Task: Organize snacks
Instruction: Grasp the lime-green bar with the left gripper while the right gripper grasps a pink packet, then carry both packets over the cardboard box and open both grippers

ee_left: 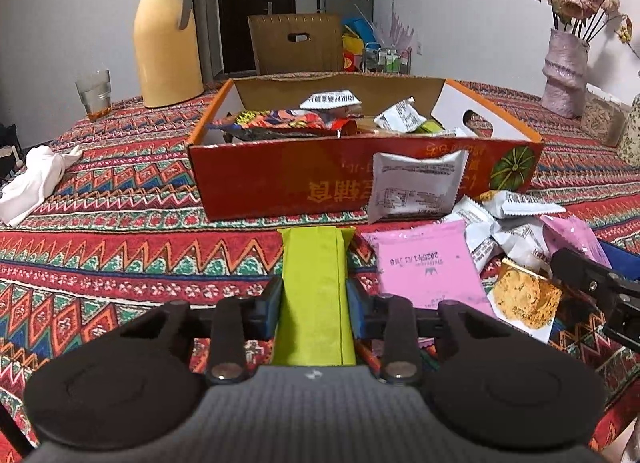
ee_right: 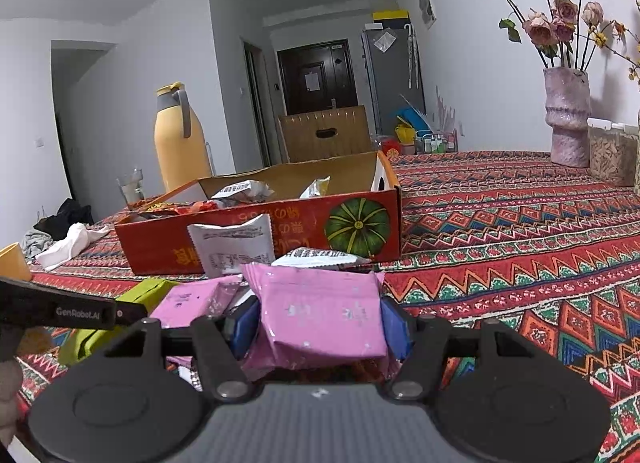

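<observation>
Snacks are what I have in both jaws right now. My left gripper (ee_left: pixel 314 299) is clamped on a lime-green packet (ee_left: pixel 314 283): its blue pads (ee_left: pixel 269 305) press the two long edges, so the packet's long axis runs straight out ahead of the jaws, its far end pointing at the red cardboard box (ee_left: pixel 280 179) across the patterned tablecloth (ee_left: pixel 120 255). Most of its length sticks out forward of the pads, and a shorter stretch runs back toward the camera.

My right gripper (ee_right: pixel 320 327) holds a pink packet (ee_right: pixel 320 311) between its blue pads (ee_right: pixel 394 329), the jaws standing fairly wide because the packet is broad. The packet lies crosswise, its long axis spanning from one pad to the other, with its crimped edge facing forward toward the box. The packet looks puffy and slightly buckled under the pads.

Just ahead of and to the right of the left jaws lies the loose pile: another pink packet (ee_left: pixel 432 267) lying flat, white packets (ee_left: pixel 516 207) heaped behind it, and a packet showing a golden cake (ee_left: pixel 524 295). One white packet (ee_left: pixel 416 183) leans upright against the box's near wall. Inside the box, beyond both sets of jaws, more wrappers (ee_left: pixel 280 121) already lie jumbled. A yellow thermos (ee_left: pixel 166 39) and a glass (ee_left: pixel 95 93) stand well off to the left of the box.
</observation>
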Demonstrator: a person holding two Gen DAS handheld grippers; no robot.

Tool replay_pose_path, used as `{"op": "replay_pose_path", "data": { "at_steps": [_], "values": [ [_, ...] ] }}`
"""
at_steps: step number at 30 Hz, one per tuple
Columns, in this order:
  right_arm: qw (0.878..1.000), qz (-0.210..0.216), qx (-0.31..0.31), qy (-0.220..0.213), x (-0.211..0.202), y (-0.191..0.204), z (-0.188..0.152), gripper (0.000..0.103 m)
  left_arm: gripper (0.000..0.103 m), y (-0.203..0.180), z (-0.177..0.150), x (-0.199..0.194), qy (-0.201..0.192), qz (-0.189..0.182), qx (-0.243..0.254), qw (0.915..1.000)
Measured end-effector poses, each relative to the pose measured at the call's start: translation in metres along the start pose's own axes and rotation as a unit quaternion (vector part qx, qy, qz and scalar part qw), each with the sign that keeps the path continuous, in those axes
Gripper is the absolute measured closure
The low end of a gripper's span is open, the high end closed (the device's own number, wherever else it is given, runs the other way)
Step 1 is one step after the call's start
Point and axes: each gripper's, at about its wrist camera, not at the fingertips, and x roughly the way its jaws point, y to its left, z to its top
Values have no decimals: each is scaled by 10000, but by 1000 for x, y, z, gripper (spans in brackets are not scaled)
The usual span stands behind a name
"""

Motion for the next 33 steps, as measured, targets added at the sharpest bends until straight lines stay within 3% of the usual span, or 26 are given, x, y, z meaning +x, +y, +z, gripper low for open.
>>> {"op": "replay_pose_path", "data": {
  "at_steps": [10, 19, 33],
  "values": [
    [9998, -39, -135, -155, -7, 8, 12, 40, 69, 6, 12, -27, -443, -31, -26, 9990],
    [9988, -35, -282, -393, -1, 18, 38, 40, 69, 4, 43, -49, -1041, -90, 13, 9945],
    [9960, -63, -465, -757, 36, 30, 94, 40, 69, 6, 104, -33, -1558, -68, -74, 9877]
  ]
}}
